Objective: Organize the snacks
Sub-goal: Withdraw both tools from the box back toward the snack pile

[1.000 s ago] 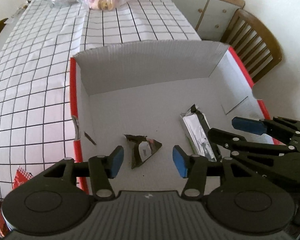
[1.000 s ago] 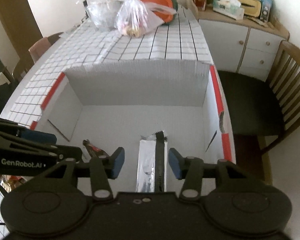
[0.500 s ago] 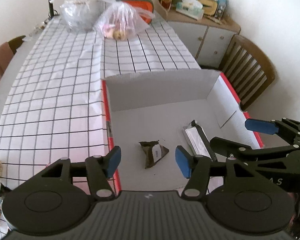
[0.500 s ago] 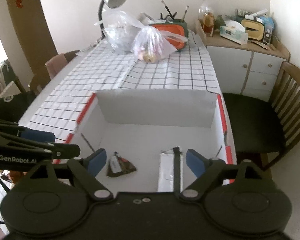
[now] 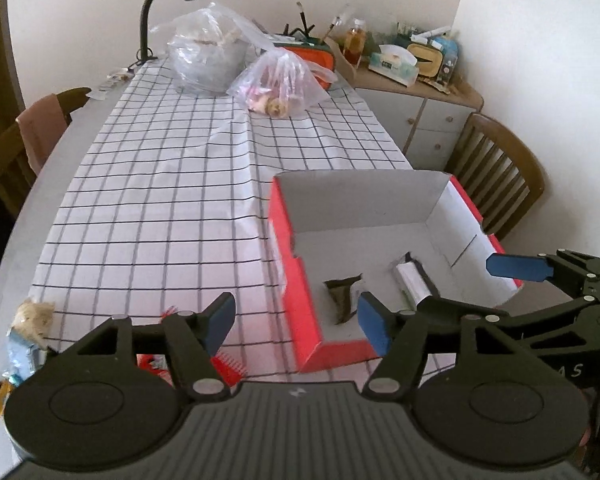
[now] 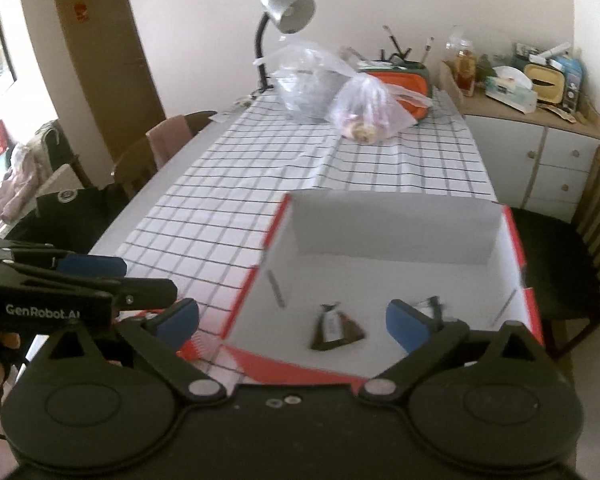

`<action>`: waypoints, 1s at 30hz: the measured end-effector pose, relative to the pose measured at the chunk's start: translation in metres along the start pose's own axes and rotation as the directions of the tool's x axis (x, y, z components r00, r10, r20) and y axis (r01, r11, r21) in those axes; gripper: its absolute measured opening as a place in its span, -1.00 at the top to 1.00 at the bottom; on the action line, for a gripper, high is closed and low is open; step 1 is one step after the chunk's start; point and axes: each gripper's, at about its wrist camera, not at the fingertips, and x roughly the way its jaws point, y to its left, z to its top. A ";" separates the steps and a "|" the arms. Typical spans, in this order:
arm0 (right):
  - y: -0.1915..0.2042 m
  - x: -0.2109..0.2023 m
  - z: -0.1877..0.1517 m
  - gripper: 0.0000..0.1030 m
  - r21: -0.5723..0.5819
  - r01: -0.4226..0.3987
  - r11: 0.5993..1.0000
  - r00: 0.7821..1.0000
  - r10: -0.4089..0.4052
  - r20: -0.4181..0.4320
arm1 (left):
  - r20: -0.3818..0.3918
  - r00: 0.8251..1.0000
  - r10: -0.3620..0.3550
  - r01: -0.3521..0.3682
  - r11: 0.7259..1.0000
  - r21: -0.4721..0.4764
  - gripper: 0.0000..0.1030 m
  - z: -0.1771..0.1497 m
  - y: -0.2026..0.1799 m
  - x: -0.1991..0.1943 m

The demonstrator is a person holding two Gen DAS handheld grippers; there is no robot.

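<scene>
Just ahead of the left gripper point(image 5: 296, 322), whose blue-padded jaws are opening with nothing between them, red snack wrappers point(image 5: 226, 368) lie on the desk point(image 5: 32, 216) under its left finger. The right gripper point(image 6: 292, 322) is spreading wide too and holds nothing. Directly beyond both grippers sits an open cardboard box, red outside and white inside point(image 6: 396, 236), resting on a white tablecloth with a black grid point(image 5: 160, 200). On the box floor lie a dark triangular snack packet point(image 6: 334, 328), ahead of the right gripper between its pads, and a silver foil snack bar point(image 5: 414, 280), partly hidden by the right pad in the right wrist view. To the left gripper's left, at the desk edge, lies a pale blue snack wrapper point(image 5: 24, 344). Farther along the desk stand two clear plastic bags point(image 5: 276, 84) and an orange container point(image 6: 400, 80), with a grey gooseneck lamp point(image 6: 286, 10) behind them. Right of the far end a pale cabinet point(image 6: 540, 152) carries clutter; wooden chairs point(image 5: 496, 176) stand on both sides, and a brown door point(image 6: 100, 60) is in the far left wall.
</scene>
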 end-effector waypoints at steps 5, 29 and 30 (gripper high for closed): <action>0.034 0.003 -0.007 -0.99 0.000 -0.017 1.000 1.000 0.017 -0.011 | 0.001 1.000 -0.009 0.009 1.000 -0.011 -0.34 -0.015 0.031 -0.017; 0.170 0.051 -0.049 -0.99 0.044 -0.017 0.999 0.994 0.021 -0.103 | -0.070 0.997 0.013 -0.021 0.994 -0.111 -0.85 -0.074 0.213 -0.053; 0.173 0.054 -0.052 -0.99 0.049 -0.017 0.999 0.994 0.023 -0.110 | -0.075 0.997 0.016 -0.025 0.993 -0.119 -0.85 -0.076 0.222 -0.052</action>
